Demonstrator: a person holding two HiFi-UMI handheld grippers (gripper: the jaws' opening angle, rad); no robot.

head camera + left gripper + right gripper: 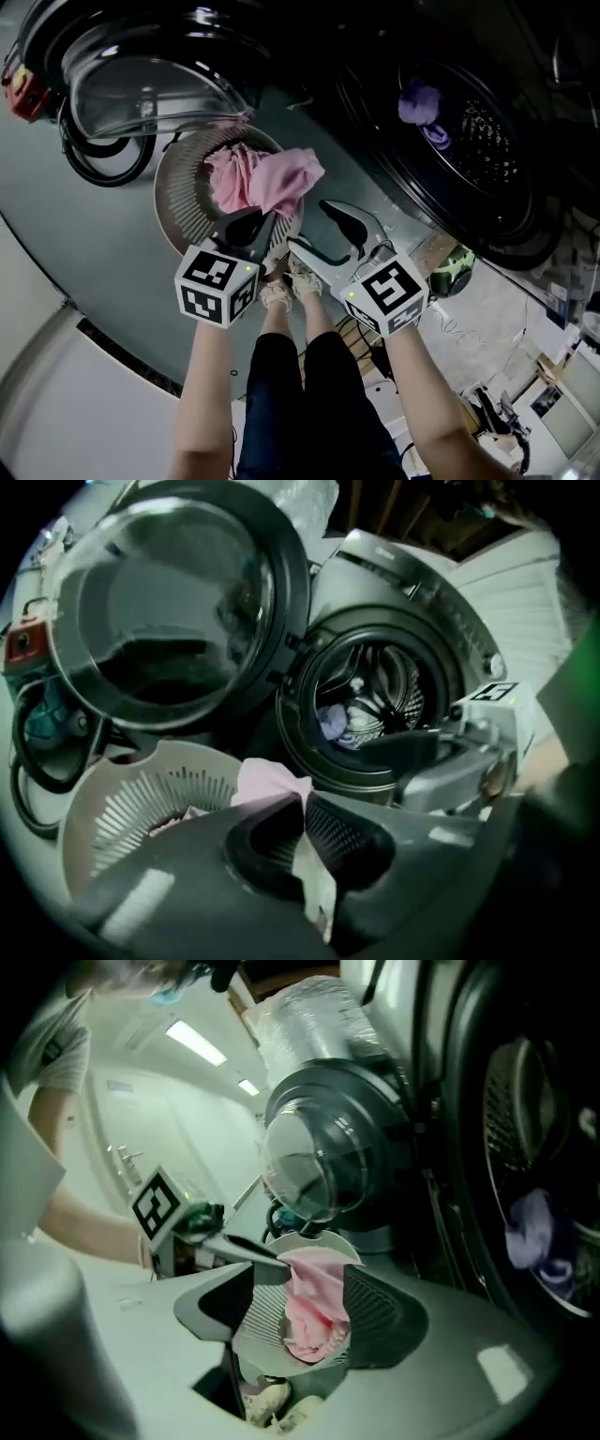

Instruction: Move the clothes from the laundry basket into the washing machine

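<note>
Washer [492, 141] held a purple cloth [419, 103]; left claw [302, 803] clenched a pink cloth [286, 178] above basket [173, 202], pink clothes [228, 178] inside it unmoved, right claw [302, 1283] released.

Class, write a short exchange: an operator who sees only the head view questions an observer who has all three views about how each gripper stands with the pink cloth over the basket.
Operator: From above, the left gripper hides its own tips. Does it hold the pink cloth?
Observer: Yes. In the left gripper view the jaws are shut on a thin fold of it.
Operator: And the right gripper?
Observer: The right gripper view shows its jaws apart. The cloth hangs in line with the gap, but they are not closed on it.
</note>
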